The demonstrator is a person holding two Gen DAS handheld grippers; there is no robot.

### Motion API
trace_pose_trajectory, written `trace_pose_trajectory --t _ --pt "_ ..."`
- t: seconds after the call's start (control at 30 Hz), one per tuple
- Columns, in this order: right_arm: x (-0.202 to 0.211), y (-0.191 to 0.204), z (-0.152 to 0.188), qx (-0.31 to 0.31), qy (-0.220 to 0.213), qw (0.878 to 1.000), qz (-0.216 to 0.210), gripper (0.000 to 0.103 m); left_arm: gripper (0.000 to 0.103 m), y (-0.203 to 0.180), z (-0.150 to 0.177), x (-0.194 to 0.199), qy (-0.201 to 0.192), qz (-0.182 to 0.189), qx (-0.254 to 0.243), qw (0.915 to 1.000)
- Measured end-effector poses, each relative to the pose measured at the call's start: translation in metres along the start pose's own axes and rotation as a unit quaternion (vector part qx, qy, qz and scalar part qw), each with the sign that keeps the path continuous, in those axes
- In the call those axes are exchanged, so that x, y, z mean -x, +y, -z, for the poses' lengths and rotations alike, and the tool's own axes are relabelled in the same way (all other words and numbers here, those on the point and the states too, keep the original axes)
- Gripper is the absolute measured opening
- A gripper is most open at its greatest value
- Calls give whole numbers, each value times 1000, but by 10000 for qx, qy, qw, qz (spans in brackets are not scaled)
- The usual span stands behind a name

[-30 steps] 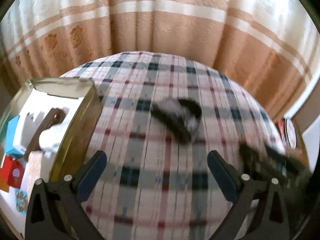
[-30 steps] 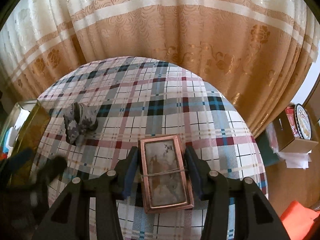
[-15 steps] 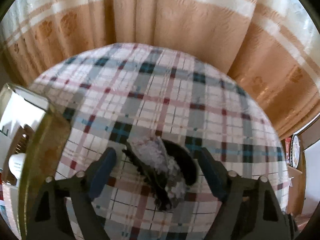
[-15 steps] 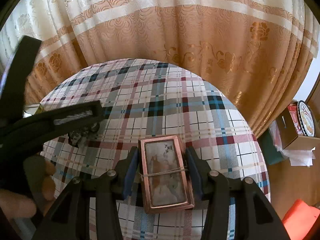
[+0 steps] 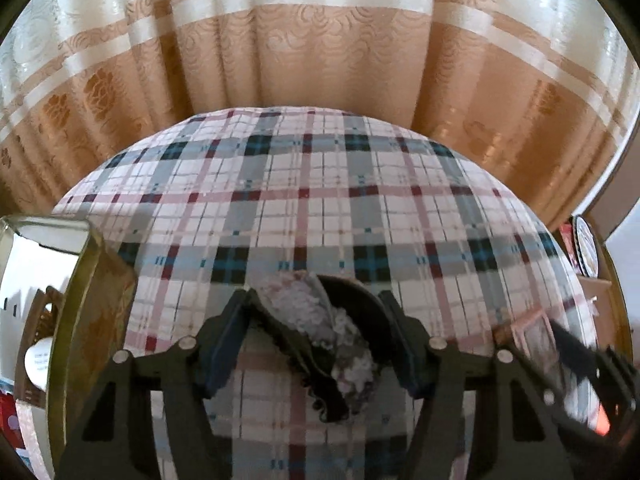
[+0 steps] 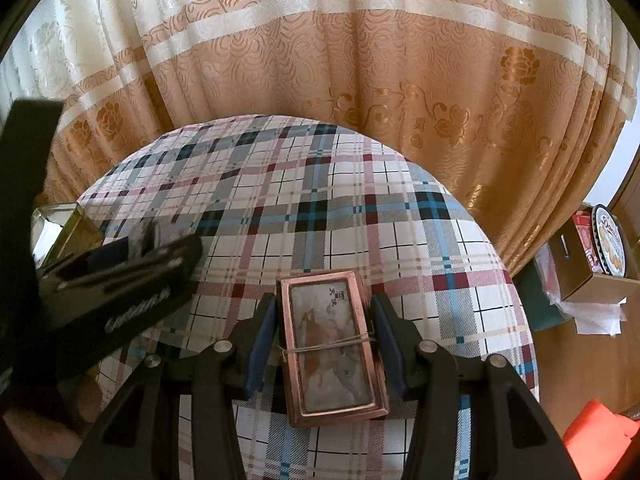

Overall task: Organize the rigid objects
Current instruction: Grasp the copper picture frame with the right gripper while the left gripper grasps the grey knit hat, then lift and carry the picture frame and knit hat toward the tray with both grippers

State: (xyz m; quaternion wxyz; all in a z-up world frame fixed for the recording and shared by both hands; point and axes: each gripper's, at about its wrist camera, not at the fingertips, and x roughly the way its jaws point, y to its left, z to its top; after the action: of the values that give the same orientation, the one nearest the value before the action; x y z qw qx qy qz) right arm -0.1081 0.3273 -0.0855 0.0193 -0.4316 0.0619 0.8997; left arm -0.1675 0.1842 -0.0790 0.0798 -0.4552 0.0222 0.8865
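The tablecloth is plaid: pink and white crossed with grey, dark teal and maroon. Behind it, the curtain runs cream above, tan-gold below, with swirls and roses. The box is copper-pink. Lower centre, the rock looks dark with whitish-lilac crystals.

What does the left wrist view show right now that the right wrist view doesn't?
Only the left wrist view shows the gold tin interior with items inside, and the shell-like object clearly, between the closing left gripper jaws. Only the right wrist view shows the copper-framed box clearly, between the right gripper jaws, and the cookie tin. Both show the plaid tablecloth and curtain.
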Motion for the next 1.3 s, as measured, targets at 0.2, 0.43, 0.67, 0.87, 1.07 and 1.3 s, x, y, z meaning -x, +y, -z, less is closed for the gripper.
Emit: trace_pose_trajectory --t 0.2,0.43,0.67,0.87,1.07,1.3 --pt "0 2 0 49 15 10000 58 51 63 -4 25 19 114 147 -301 9994" --pt "-2 7 0 210 67 9994 249 51 64 -5 60 44 26 197 -520 9984" --pt "1 13 4 -60 100 9977 661 51 64 2 80 57 15 276 -588 9979" --pt "12 26 18 -456 17 9938 1010 51 64 12 94 67 37 332 -582 9977" --pt "19 38 27 -603 10 9923 1085 51 64 20 104 73 33 342 -627 9974" --pt "29 48 41 -672 72 9926 1012 51 64 24 112 79 24 383 -663 9971"
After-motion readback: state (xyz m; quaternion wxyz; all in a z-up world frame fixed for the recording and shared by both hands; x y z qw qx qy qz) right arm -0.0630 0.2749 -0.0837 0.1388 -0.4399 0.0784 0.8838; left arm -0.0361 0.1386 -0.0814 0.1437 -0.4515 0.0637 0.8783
